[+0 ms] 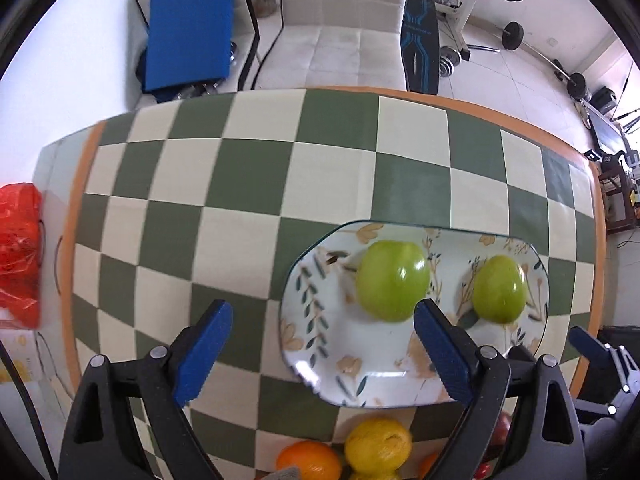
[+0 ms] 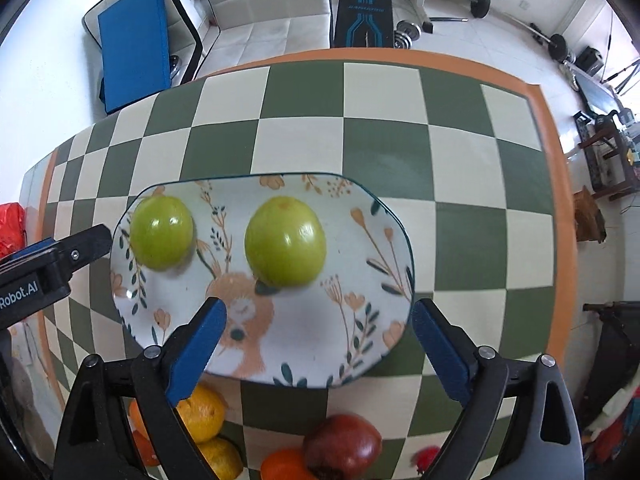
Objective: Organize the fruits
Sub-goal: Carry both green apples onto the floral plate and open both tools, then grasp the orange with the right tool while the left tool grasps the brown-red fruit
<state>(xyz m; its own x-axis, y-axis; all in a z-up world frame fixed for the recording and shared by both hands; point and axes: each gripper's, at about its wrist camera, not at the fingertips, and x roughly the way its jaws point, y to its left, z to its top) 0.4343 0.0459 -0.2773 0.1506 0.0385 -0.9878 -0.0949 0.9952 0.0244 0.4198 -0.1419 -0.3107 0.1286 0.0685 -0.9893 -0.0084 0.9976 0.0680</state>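
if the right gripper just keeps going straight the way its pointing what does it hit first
Most likely the floral plate, with the larger green fruit just beyond along that line. The open right gripper is empty; its height above the plate is unclear.

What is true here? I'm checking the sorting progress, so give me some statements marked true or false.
1. Two green fruits lie on the plate. True.
2. The right claw grips a fruit. False: it is open and empty.
3. The left claw is open. True.
4. The plate is plain white. False: it has a floral print.
5. The pomegranate is on the plate. False: it lies on the tablecloth, nearer the camera.
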